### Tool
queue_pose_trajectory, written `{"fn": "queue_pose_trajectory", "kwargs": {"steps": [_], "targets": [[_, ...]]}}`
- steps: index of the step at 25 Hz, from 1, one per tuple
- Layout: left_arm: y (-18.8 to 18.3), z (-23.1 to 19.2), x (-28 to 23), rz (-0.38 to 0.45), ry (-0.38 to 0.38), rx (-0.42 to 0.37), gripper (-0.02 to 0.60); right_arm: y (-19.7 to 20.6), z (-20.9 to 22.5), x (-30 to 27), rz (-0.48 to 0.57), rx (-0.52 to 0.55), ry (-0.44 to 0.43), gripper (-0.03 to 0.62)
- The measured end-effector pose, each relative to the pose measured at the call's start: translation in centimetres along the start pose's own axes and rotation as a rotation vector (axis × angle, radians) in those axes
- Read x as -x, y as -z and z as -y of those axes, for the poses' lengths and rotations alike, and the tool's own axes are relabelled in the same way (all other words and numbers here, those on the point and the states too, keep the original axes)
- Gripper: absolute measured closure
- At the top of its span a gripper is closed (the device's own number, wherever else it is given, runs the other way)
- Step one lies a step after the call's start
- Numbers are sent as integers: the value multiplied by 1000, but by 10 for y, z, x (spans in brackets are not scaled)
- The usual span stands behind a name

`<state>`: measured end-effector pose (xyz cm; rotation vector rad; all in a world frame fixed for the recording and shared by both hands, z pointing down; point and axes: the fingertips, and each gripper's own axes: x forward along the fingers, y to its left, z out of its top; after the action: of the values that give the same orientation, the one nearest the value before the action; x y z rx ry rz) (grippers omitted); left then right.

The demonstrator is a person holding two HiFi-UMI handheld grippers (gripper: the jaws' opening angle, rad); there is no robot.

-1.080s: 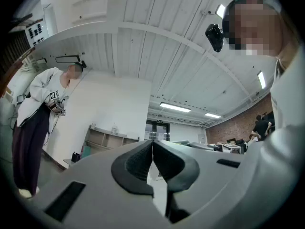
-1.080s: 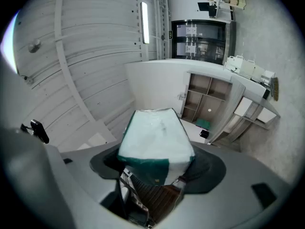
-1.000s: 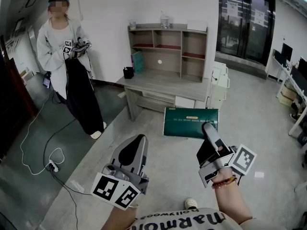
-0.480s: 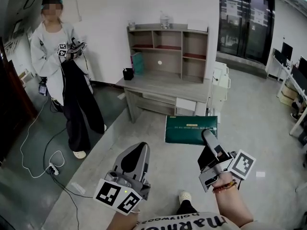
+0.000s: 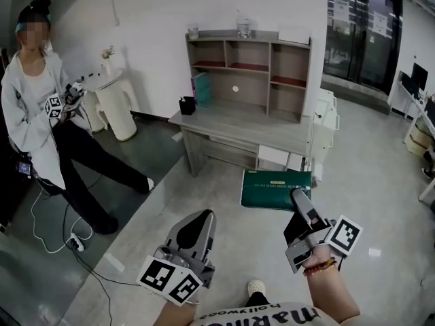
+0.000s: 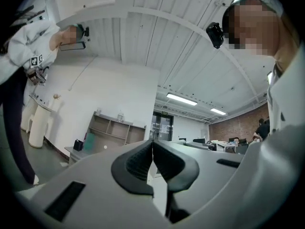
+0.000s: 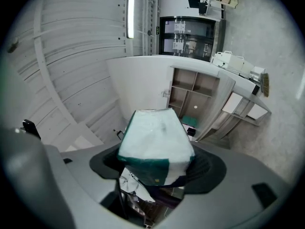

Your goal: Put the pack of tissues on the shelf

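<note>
Low in the head view, two hand-held grippers reach forward over a grey floor [image 5: 170, 189]. The right gripper [image 5: 298, 197] is clamped on the near end of the pack [image 5: 275, 189], a dark green and white packet of tissues. The pack is held flat in the air, on the near side of the desk [image 5: 238, 122] and well apart from the shelf [image 5: 248, 65].

In the right gripper view, the pack [image 7: 155, 137] fills the space between the two jaws and sticks out past them.

The left gripper [image 5: 197, 219] hangs to the left, apart from the right one, pointing the same way. Its own view shows the jaws pressed together with nothing between them.

The shelf is a wooden unit of open compartments standing on the far part of the desk, against a white wall [image 5: 156, 12]. A black pot [image 5: 186, 104] sits on the desk at the shelf's left end.

At the far left stands a person [image 5: 41, 128] in a white jacket and dark trousers.
</note>
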<state>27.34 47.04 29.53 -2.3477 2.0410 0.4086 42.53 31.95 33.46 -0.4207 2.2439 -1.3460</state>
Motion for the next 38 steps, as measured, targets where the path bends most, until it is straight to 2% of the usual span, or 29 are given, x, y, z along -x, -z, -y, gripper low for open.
{"fn": "queue_pose_trajectory", "kwargs": {"steps": [5,10,13,20,25,30,38], "targets": [[2,-33,-61,-4,-11,-18,564,-34,29,-56,-25,0,15,240],[1,-70,-119,27,-50,-27,563,-73,40,-118,-48,24,-51,240],[12,-89,-141,13,-67,-23,563,-82,53,-150,-68,35,-75,240],[45,-141,-178,-58,-79,23,563,-79,111,-197,-91,4,3,240],[48,-188,-217,-70,-18,54,563,-82,132,-242,-51,7,54,240],[20,-250,-251,-61,41,8,565,-78,131,-313,-17,19,44,240],[-12,-339,-283,-49,91,-8,565,-64,127,-406,19,36,24,240]]}}
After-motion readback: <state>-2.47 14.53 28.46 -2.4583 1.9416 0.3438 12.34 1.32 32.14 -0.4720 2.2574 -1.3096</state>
